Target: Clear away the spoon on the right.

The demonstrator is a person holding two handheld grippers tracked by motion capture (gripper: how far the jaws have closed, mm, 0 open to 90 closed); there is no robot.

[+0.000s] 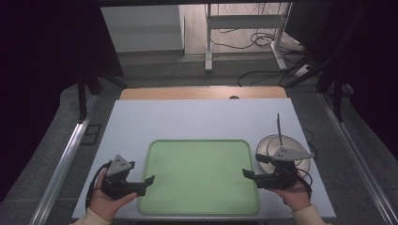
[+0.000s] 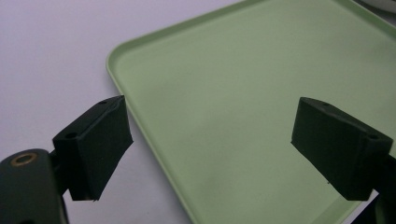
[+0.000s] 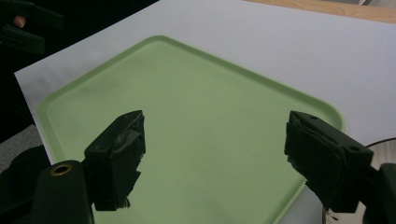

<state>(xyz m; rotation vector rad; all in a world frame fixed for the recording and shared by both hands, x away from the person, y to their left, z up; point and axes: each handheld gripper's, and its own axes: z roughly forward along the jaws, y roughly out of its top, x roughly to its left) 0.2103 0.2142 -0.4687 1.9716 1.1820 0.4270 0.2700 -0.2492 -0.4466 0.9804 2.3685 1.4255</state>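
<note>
High view. I hold my left gripper point(image 1: 149, 180) at the near-left edge of the green tray point(image 1: 202, 176) and my right gripper point(image 1: 248, 174) at its near-right edge, both pointing inward, so the two mirror each other across it. The tray lies flat on the white table point(image 1: 197, 119), toward my side, with nothing on it. A round silver plate point(image 1: 267, 145) with a thin dark rod point(image 1: 279, 129) standing up from it sits just behind my right hand point(image 1: 295, 190), touching or nearly touching the tray's right rim. I judge this stance a ready pose: hands parked either side, the tray's middle left free as the working field.

Left gripper view. My jaws stand wide apart with nothing between them; the left pad point(image 2: 95, 147) hangs over the bare table just outside the tray's rim point(image 2: 126, 105), the right pad point(image 2: 338, 144) over the tray's floor. Straddling the rim this way suits either a grasp of the edge or a reach inward.

Right gripper view. My jaws are likewise spread wide and empty, both pads over the tray's near-right part. The plate's edge point(image 3: 380, 147) shows just beside the right pad, near enough, I judge, to be the next thing picked from.
</note>
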